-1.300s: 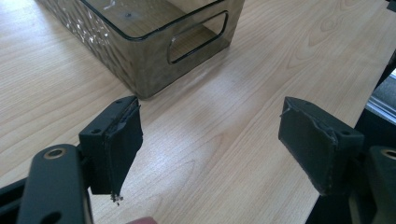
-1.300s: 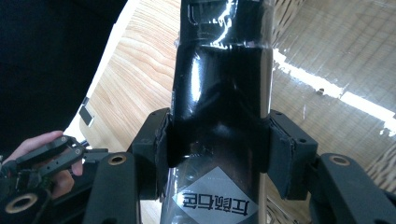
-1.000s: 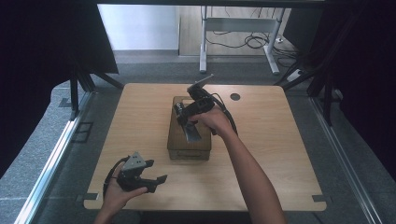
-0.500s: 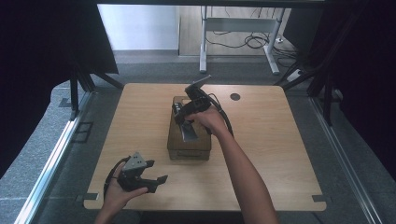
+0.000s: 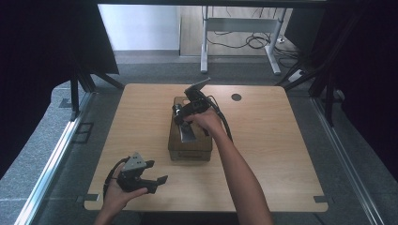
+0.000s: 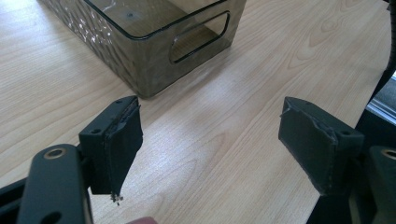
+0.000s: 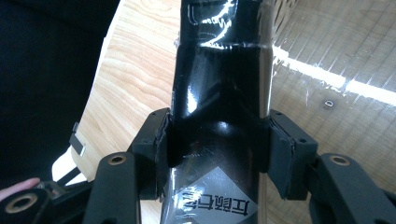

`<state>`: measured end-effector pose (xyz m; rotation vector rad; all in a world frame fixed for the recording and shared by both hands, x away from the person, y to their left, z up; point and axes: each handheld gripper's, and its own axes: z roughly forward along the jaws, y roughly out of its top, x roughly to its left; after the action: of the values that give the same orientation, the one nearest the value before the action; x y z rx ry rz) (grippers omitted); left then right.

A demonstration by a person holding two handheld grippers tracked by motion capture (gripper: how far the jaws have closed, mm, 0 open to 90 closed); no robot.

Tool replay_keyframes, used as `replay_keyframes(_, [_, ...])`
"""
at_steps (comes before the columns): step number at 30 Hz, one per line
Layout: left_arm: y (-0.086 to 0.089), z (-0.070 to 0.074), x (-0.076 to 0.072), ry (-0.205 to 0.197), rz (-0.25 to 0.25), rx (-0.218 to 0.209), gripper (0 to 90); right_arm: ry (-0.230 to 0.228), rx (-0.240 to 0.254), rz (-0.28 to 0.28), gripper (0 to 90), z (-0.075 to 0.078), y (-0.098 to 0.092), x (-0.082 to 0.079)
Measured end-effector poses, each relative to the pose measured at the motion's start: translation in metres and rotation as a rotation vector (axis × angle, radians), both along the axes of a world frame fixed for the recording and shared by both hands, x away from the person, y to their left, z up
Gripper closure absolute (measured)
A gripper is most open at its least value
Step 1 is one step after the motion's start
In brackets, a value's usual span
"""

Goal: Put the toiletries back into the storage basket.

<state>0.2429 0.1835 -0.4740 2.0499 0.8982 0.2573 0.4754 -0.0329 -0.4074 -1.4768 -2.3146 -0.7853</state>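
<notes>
My right gripper (image 5: 186, 123) hangs over a smoky see-through bin (image 5: 190, 153) in the middle of the table, pointing down into it. Its jaws are shut on a glossy black packet (image 7: 219, 84) with a silver label, the pads (image 7: 280, 149) pressing on both of its sides. In the high view the packet (image 5: 188, 134) shows as a grey strip below the hand, inside the bin. My left gripper (image 5: 156, 174) rests in a hand near the table's front left corner. It stands open (image 6: 210, 135) with nothing between its pads, facing a corner of the bin (image 6: 154, 51).
The bin stands on a light wooden table (image 5: 281, 140) with a round cable hole (image 5: 236, 97) at the back. A black cable (image 5: 224, 123) trails from the right gripper. Dark curtains flank both sides, and a metal desk frame (image 5: 239, 28) stands beyond.
</notes>
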Motion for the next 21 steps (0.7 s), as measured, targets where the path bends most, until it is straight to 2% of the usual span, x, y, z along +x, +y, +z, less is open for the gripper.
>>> replay_keyframes(8, [0.001, 0.001, -0.001, -0.003, 0.003, -0.004, 21.8, 0.025, 0.02, -0.058, 46.3, -0.013, -0.004, 0.001])
replay_keyframes(15, [0.001, 0.003, -0.002, -0.008, -0.001, -0.009, 21.8, 0.042, 0.019, -0.089, 46.2, -0.026, -0.002, -0.001])
replay_keyframes(21, [0.001, 0.003, -0.001, -0.005, 0.001, -0.01, 21.8, 0.047, 0.014, -0.102, 46.2, -0.03, -0.002, -0.001])
